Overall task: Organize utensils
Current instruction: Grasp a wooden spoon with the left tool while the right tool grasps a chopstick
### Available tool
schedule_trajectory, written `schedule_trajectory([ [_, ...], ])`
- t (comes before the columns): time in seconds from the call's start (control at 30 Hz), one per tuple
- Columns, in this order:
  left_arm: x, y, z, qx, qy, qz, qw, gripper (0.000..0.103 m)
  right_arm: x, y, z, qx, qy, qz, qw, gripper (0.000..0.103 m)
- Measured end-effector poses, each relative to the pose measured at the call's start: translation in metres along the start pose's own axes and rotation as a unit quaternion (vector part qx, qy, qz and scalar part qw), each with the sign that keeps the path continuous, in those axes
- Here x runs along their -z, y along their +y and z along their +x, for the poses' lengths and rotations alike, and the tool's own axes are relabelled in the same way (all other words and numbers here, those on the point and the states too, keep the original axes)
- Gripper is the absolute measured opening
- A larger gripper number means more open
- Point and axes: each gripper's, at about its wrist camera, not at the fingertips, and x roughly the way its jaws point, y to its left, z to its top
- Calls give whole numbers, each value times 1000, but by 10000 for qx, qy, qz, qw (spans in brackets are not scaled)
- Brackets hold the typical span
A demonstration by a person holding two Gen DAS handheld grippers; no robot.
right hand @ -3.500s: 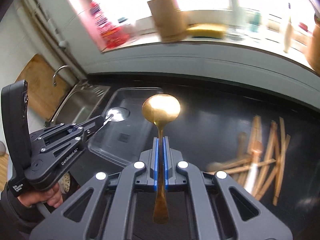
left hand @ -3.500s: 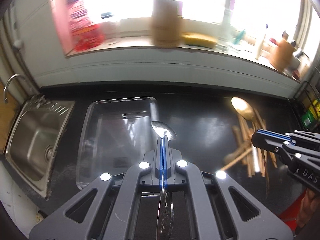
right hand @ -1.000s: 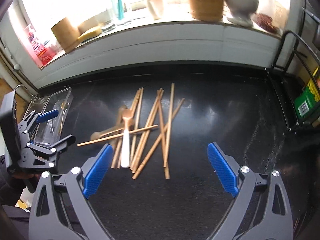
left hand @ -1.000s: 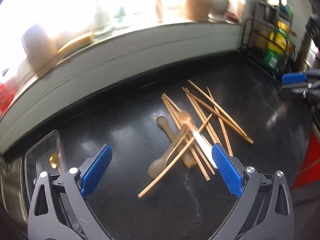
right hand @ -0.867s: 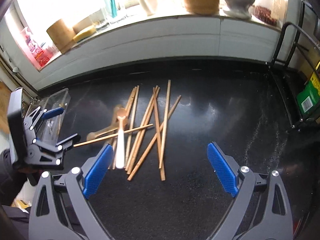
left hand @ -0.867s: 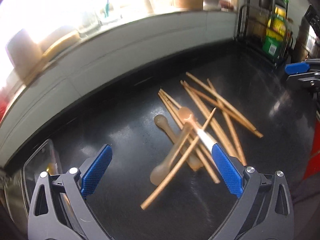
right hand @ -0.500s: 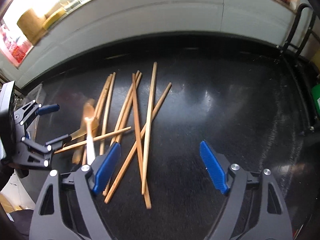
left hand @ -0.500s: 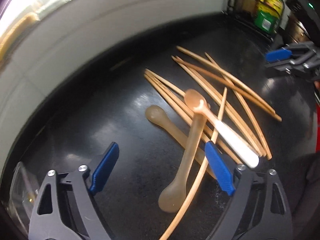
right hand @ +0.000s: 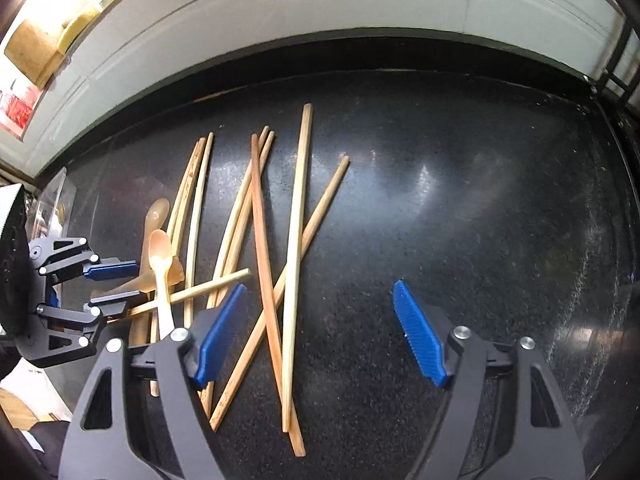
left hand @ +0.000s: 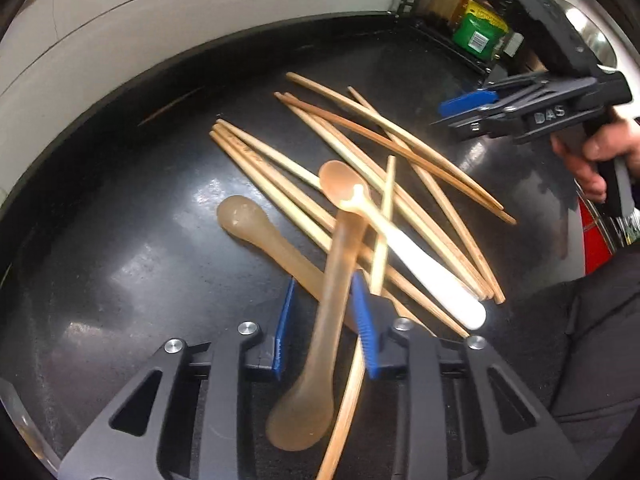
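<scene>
Utensils: translucent brown spoon (left hand: 340, 264) crosses the chopsticks (left hand: 400, 148) on the black counter (left hand: 120, 240).
Left gripper (left hand: 324, 320): closing around that spoon's handle.
Right gripper (right hand: 316, 336): wide, narrowing over the chopsticks, gripping nothing.

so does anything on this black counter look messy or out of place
Yes. The wooden chopsticks lie in a loose crisscross heap on the black counter, not in pairs. Two translucent tan spoons and a white-handled spoon are tangled among them. The left gripper is closing around one tan spoon's handle.
</scene>
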Motion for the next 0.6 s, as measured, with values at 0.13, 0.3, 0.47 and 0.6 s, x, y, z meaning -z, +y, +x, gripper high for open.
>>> schedule_trajectory([
  [0.13,-2,2,0,61,100,-281,9995,22,-2,3,9,-31,139,-40,9999,63],
  [0.3,-5,0,-24,78,-76,-716,9974,12,-2,8,10,0,99,-92,9999,57],
  [0.47,-2,1,-45,-82,-295,-1123,9932,12,1,11,16,16,116,-124,9999,56],
  [0.6,-1,9,-57,-289,-364,-1474,9880,12,2,11,19,30,48,-89,9999,49],
])
